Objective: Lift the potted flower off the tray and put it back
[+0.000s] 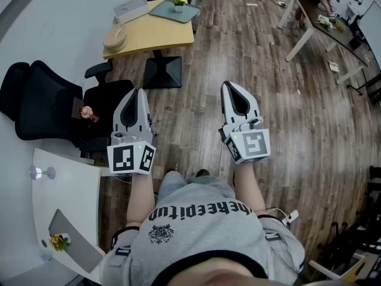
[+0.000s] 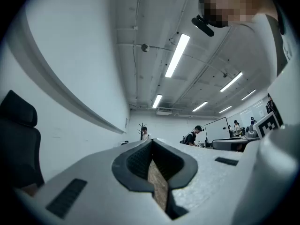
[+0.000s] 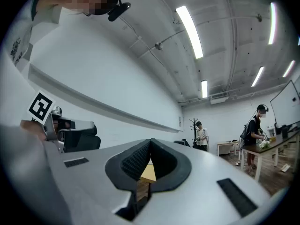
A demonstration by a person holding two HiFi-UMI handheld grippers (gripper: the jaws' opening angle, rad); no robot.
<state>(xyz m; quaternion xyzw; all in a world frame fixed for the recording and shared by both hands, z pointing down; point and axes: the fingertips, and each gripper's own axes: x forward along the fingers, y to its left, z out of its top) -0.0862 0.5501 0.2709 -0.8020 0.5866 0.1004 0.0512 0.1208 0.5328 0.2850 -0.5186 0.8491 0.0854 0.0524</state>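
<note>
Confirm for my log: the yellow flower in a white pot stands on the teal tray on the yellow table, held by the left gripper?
Not held: the left gripper is shut, empty, far from the yellow potted flower; see the head view.

Far side: we noted a yellow table (image 1: 149,37) standing on the wooden floor (image 1: 286,130). On it lay a teal tray (image 1: 190,14) at the right end, a pale flat box (image 1: 131,9) just beside the tray, and a round tan object (image 1: 114,39) near the left edge. The potted flower (image 1: 178,0) stood upright on the tray. Near side: a white table (image 1: 71,183) carried a grey flat slab (image 1: 74,243), with a small yellow-flowered item (image 1: 58,241) beside it.
</note>
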